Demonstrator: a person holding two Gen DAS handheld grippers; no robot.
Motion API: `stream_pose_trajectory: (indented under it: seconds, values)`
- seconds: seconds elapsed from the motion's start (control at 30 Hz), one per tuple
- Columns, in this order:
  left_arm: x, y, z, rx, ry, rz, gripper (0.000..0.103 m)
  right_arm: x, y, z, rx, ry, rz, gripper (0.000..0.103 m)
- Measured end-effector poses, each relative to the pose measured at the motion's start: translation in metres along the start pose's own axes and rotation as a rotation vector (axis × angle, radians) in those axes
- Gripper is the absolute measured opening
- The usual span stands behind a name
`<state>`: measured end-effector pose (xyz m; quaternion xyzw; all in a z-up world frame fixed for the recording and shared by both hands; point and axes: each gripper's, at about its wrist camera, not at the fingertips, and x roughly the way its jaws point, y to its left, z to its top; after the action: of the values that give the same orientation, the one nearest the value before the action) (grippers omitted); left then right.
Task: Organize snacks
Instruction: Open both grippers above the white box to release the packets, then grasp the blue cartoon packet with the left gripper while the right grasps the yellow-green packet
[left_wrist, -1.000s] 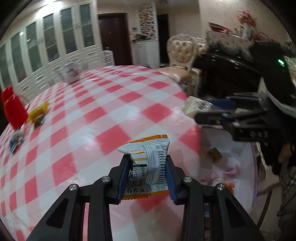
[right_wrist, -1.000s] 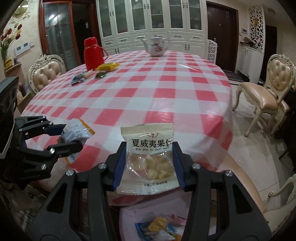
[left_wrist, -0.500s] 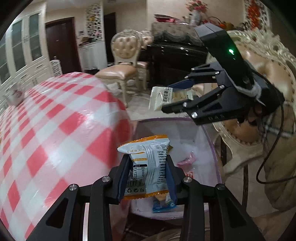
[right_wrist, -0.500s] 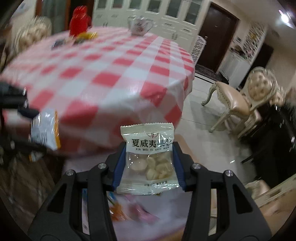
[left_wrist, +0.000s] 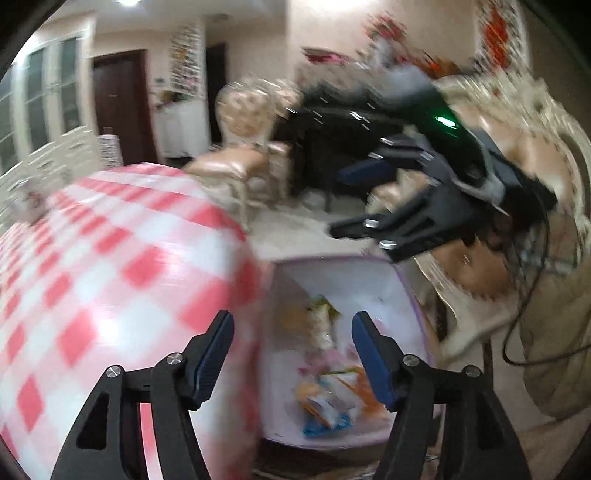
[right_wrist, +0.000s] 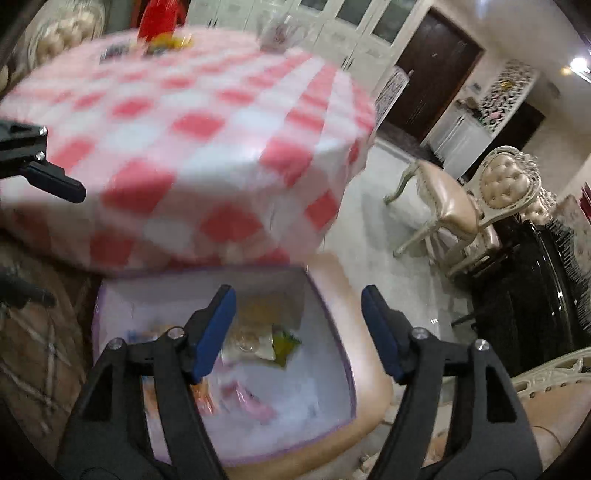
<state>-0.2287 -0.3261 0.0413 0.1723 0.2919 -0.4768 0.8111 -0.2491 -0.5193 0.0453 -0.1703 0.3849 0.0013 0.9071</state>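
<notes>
A white box with a purple rim (left_wrist: 402, 280) (right_wrist: 332, 325) stands on a chair seat beside the round table. Several snack packets (left_wrist: 325, 398) (right_wrist: 258, 339) lie inside it. My left gripper (left_wrist: 291, 350) is open and empty above the box's near-left side. My right gripper (right_wrist: 299, 325) is open and empty above the box; it also shows in the left wrist view (left_wrist: 369, 206), jaws apart. A left finger (right_wrist: 55, 184) shows at the left edge of the right wrist view. Both views are motion-blurred.
The red-and-white checked table (left_wrist: 110, 258) (right_wrist: 184, 129) overhangs the box. On its far side stand a red jug (right_wrist: 159, 18), a teapot (right_wrist: 273, 33) and small packets (right_wrist: 170, 42). Cream chairs (right_wrist: 461, 206) (left_wrist: 243, 147) and dark furniture (right_wrist: 546, 280) stand around.
Both grippers have opened and let go of their packets, which now lie in the box. The orange-edged packet and the clear nut packet are no longer between the fingers.
</notes>
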Motion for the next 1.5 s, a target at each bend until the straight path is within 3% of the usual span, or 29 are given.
stream_pose_trajectory:
  seconds: [0.17,0.33,0.5,0.67,0.87,1.03,1.2,1.37,1.4,1.43,1.47,1.5]
  values:
    - [-0.04,0.093,-0.01,-0.189,-0.072,0.201,0.076,0.006,0.027,0.062,0.146,-0.175,0.128,0.083]
    - [-0.071,0.202,-0.035,-0.372,-0.035,0.459,0.078,0.04,0.087,0.146,0.166,-0.24,0.298,0.083]
    - [-0.112,0.309,-0.073,-0.57,-0.02,0.686,0.078,0.098,0.149,0.228,0.205,-0.188,0.453,0.085]
    - [-0.16,0.385,-0.108,-0.74,-0.116,0.842,0.079,0.167,0.215,0.291,0.208,-0.072,0.511,0.085]
    - [-0.189,0.458,-0.145,-0.876,-0.19,0.811,0.083,0.227,0.273,0.354,0.102,-0.005,0.529,0.085]
    - [-0.181,0.489,-0.165,-0.945,-0.126,0.719,0.083,0.262,0.308,0.4,-0.108,0.0,0.532,0.085]
    - [-0.172,0.495,-0.156,-0.858,-0.116,0.638,0.083,0.293,0.329,0.423,-0.267,0.02,0.563,0.085]
    - [-0.156,0.517,-0.152,-0.819,-0.07,0.545,0.083,0.302,0.332,0.431,-0.282,0.015,0.626,0.084]
    - [-0.152,0.523,-0.149,-0.811,-0.06,0.541,0.083,0.301,0.332,0.429,-0.285,-0.005,0.629,0.074]
    - [-0.148,0.528,-0.146,-0.796,-0.051,0.541,0.083,0.296,0.33,0.425,-0.277,-0.03,0.637,0.05]
    - [-0.145,0.533,-0.143,-0.778,-0.039,0.543,0.083,0.292,0.328,0.423,-0.266,-0.038,0.618,0.04]
    - [-0.14,0.539,-0.139,-0.76,-0.025,0.544,0.083,0.285,0.327,0.418,-0.253,-0.04,0.576,0.04]
